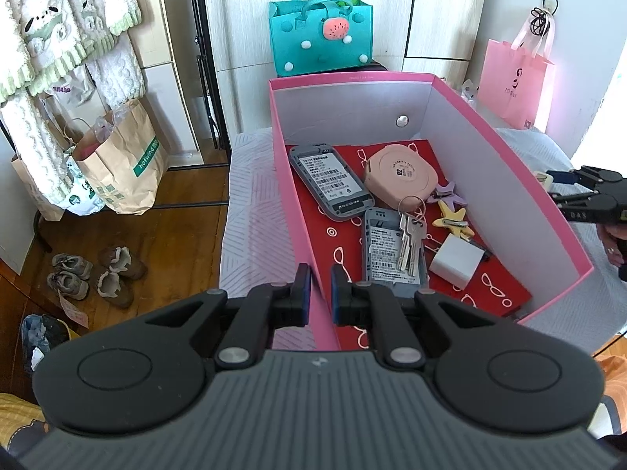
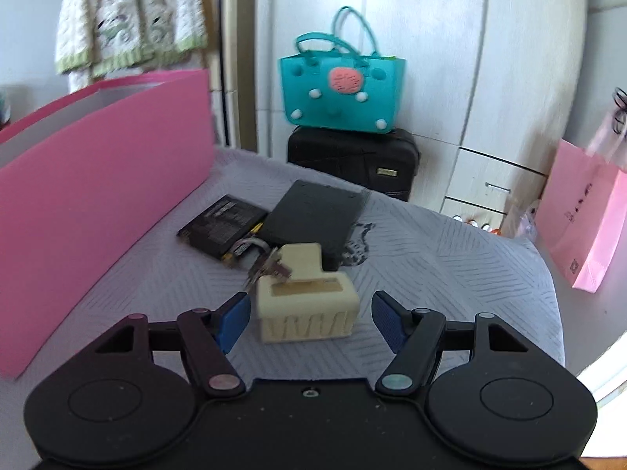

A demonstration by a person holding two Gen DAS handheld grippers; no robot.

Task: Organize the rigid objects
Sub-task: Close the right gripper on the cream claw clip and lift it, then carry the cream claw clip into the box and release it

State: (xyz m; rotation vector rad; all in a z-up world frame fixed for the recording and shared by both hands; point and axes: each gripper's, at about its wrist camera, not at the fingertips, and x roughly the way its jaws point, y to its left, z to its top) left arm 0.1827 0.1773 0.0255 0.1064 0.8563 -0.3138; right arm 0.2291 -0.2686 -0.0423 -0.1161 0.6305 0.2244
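A pink box stands on the bed, lined in red. In it lie two grey devices, a pink round case, a bunch of keys, starfish-shaped clips and a white charger. My left gripper is shut on the box's near left wall. To the right of the box, my right gripper hangs open low over the quilt. A cream claw clip lies between its fingertips, untouched. Behind the clip lie a black battery, a black cover and some keys.
A teal bag sits on a black suitcase beyond the bed. A pink paper bag stands at the right. Paper bags and shoes are on the wooden floor at the left. White cupboards stand behind.
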